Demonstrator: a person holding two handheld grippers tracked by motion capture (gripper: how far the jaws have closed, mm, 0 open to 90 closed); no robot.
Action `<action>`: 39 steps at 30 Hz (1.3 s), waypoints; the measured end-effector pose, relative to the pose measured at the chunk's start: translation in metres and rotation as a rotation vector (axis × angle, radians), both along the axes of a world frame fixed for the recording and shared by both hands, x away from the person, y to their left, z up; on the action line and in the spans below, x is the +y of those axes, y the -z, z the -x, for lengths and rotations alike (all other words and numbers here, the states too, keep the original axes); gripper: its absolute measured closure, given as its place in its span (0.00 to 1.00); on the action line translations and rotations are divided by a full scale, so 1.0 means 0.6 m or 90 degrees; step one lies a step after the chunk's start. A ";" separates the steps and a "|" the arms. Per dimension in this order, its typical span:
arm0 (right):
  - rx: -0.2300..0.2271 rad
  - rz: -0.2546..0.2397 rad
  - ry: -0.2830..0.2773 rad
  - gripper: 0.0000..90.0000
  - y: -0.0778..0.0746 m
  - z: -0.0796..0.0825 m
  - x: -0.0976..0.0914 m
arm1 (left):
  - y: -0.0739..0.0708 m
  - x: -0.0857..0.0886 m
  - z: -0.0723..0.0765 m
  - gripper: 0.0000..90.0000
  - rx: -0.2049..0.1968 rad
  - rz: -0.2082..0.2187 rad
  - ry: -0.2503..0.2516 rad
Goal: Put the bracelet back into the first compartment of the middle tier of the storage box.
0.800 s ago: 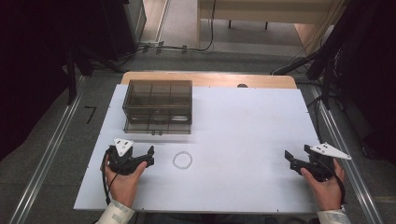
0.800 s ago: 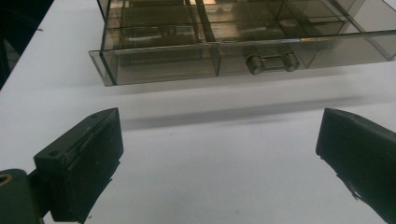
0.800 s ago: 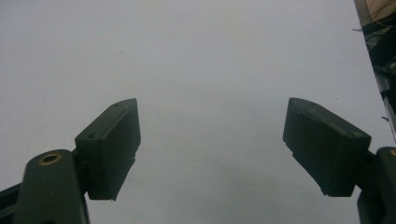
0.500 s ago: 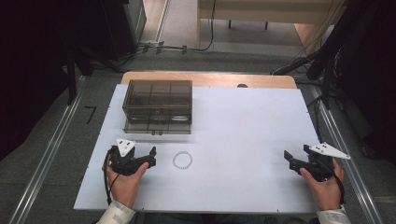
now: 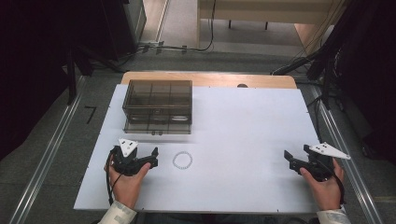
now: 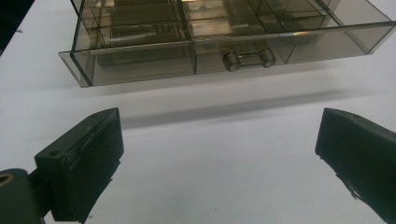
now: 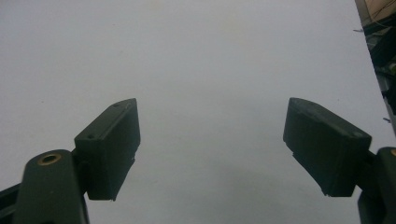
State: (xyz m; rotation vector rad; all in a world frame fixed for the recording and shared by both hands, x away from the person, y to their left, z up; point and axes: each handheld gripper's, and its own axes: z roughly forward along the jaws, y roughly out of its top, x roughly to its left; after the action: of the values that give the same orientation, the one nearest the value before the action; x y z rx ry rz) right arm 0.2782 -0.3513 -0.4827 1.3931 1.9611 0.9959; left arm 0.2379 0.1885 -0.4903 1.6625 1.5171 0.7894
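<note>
Two grippers rest low at the near edge of the white table [image 5: 252,121], both empty. The left gripper [image 5: 150,158] stands with its jaws spread wide, nothing between them; it faces the smoky clear drawer box [image 5: 159,106], whose lower drawer front and small bar handle [image 6: 248,59] lie straight ahead in the left gripper view. A bead bracelet [image 5: 182,160] lies flat on the table just beside this gripper, toward the table's middle, and in front of the box. The right gripper [image 5: 294,161] sits well apart at the far right, jaws likewise wide over bare table.

Judgement: the work in hand appears to be a reach by the left gripper, to the bracelet or the drawer handle; which one cannot be told. For the bracelet, come down square over one side of the ring and close on the beads. For the handle, close across the bar and pull straight out.
</note>
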 end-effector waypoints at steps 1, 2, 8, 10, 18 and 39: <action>0.000 0.001 0.000 0.19 0.000 0.000 0.000 | 0.000 0.000 0.000 0.02 -0.001 -0.001 0.000; -0.001 0.001 0.000 0.19 0.000 0.000 0.000 | 0.000 -0.001 0.000 0.02 -0.001 0.000 0.000; -0.003 0.003 0.000 0.19 0.000 0.000 0.000 | 0.000 -0.003 -0.001 0.02 -0.001 -0.003 0.002; -0.003 0.005 -0.001 0.19 0.000 0.000 0.001 | -0.001 -0.004 -0.001 0.02 0.000 -0.004 0.004; -0.002 0.005 0.001 0.19 0.000 0.000 0.002 | 0.002 -0.012 -0.002 0.02 0.008 -0.008 0.015; 0.000 0.008 0.000 0.19 0.001 -0.001 0.003 | 0.006 -0.032 -0.007 0.04 0.019 -0.020 0.042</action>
State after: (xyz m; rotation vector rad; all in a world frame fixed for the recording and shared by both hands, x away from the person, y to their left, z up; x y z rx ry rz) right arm 0.2789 -0.3495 -0.4834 1.3855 1.9646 0.9819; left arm 0.2423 0.1694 -0.4938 1.7449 1.4702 0.7598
